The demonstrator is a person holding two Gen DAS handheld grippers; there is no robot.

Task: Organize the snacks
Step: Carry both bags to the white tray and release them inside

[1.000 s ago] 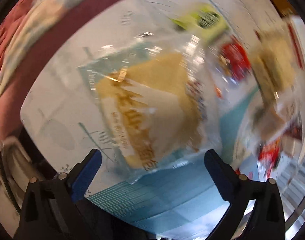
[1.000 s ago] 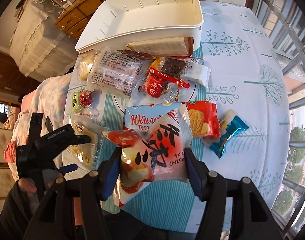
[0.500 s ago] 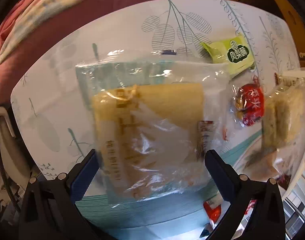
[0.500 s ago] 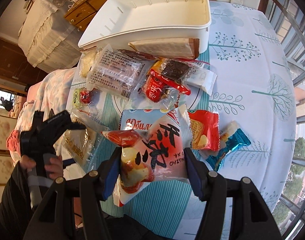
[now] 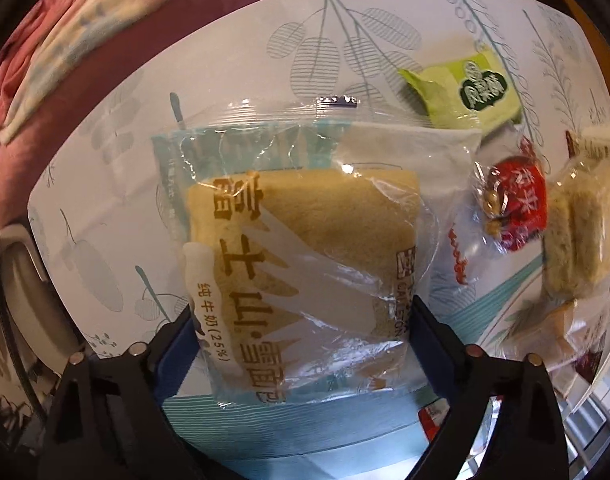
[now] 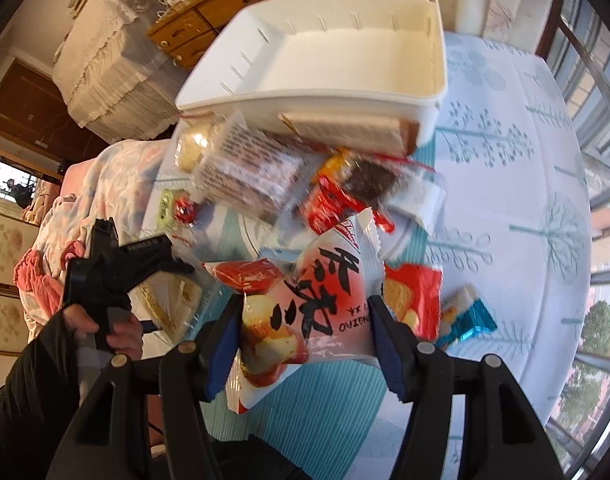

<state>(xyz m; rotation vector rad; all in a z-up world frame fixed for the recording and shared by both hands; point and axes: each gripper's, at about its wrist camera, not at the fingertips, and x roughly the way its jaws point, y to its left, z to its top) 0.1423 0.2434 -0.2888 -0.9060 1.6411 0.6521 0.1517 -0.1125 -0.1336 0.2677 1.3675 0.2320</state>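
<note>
Partly blurred snack pile [image 6: 305, 184] behind right tongs [image 6: 305, 320].

One white bin [image 6: 421, 98] is sitting open at the far side of the table, and two grippers are showing, the left gripper [image 5: 301, 324] and the right gripper [image 6: 305, 316], each working with two fingers. Loose snack packets are spreading below the bin, roughly ten or eleven, though the blur is making an exact count impossible. Among them I'm counting one green packet [image 5: 465, 94] and one blue-foil packet [image 6: 471, 320].
</note>
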